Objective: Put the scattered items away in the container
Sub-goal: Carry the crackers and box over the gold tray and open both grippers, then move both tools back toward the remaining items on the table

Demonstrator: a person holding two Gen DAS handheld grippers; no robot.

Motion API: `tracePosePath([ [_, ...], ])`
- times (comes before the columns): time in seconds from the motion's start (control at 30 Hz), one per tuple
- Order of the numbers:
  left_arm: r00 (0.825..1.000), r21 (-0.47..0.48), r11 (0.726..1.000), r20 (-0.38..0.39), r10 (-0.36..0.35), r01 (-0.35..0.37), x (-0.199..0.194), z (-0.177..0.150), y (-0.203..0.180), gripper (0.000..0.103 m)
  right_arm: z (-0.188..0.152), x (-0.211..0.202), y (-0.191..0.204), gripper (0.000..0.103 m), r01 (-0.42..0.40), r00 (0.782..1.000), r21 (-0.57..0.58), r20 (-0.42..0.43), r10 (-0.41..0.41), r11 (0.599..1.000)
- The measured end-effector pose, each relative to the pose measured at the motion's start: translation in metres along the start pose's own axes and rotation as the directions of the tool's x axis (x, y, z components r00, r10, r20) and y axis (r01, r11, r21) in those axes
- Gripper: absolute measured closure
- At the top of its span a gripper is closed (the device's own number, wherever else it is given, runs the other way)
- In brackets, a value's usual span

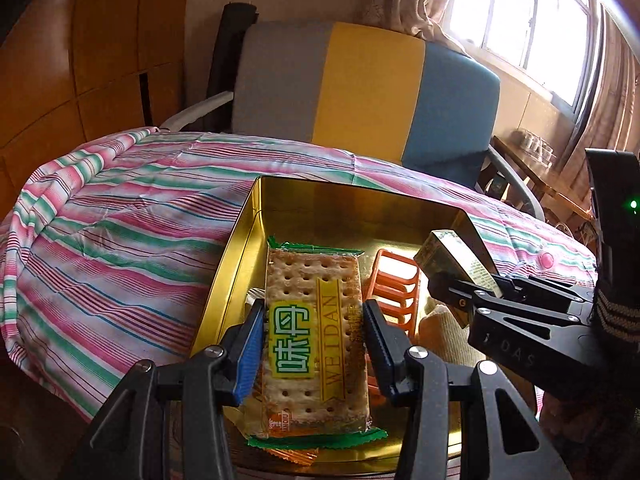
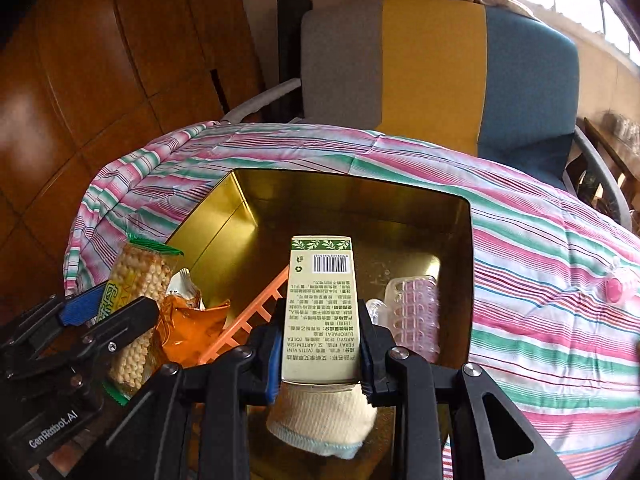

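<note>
A gold tin box [image 1: 256, 216] [image 2: 224, 216] lies open on the striped cloth. My left gripper [image 1: 314, 342] is shut on a cracker packet [image 1: 316, 320] and holds it over the tin's left part; the packet also shows in the right wrist view [image 2: 136, 280]. My right gripper [image 2: 320, 356] is shut on a pale green carton [image 2: 322, 308] over the tin's middle; the carton also shows in the left wrist view [image 1: 456, 256]. In the tin lie an orange plastic rack [image 1: 396, 284] [image 2: 248, 320], a cream sock [image 2: 320, 420], a pink bumpy piece [image 2: 416, 316] and an orange wrapper [image 2: 192, 328].
The striped pink, green and white cloth [image 1: 120, 240] [image 2: 540, 280] covers the table. A small pink item [image 2: 618, 286] lies on the cloth right of the tin. A chair with a grey, yellow and blue back [image 1: 360, 88] stands behind the table. Wooden panelling [image 2: 100, 80] is at the left.
</note>
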State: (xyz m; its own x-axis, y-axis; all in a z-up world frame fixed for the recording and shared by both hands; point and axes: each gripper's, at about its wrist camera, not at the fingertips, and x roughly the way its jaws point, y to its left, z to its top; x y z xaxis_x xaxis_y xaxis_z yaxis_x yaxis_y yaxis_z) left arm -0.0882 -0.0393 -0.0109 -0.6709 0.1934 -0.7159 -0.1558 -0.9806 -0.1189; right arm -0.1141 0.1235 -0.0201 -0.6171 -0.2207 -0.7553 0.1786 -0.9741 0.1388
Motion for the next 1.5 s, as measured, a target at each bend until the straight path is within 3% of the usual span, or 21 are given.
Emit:
tracePosePath([
  [0.57,0.998,-0.011,0.999,-0.037,0.051,-0.051,0.029,0.009,0.003,0.055,0.006,0.038,0.014,0.071,0.03,0.996,-0.04,-0.079,-0.033,0.999],
  [1.03,0.998,-0.059,0.997,0.005,0.056,-0.056,0.006,0.009,0.015,0.045,0.002,0.01,0.009,0.061,0.041,0.999,-0.019,-0.016,-0.042,0.999],
  [1.27,0.998,-0.089,0.994,-0.001,0.062,-0.062,-0.008,-0.011,0.02,0.045,-0.012,-0.007,-0.002,0.058,0.038,0.999,0.021,0.003,-0.038,0.999],
  [1.5,1.0,-0.082,0.996,0.01,0.023,-0.022,-0.027,-0.03,0.0,0.045,-0.031,-0.025,-0.018,0.053,0.032,0.999,0.072,0.018,-0.033,0.997],
])
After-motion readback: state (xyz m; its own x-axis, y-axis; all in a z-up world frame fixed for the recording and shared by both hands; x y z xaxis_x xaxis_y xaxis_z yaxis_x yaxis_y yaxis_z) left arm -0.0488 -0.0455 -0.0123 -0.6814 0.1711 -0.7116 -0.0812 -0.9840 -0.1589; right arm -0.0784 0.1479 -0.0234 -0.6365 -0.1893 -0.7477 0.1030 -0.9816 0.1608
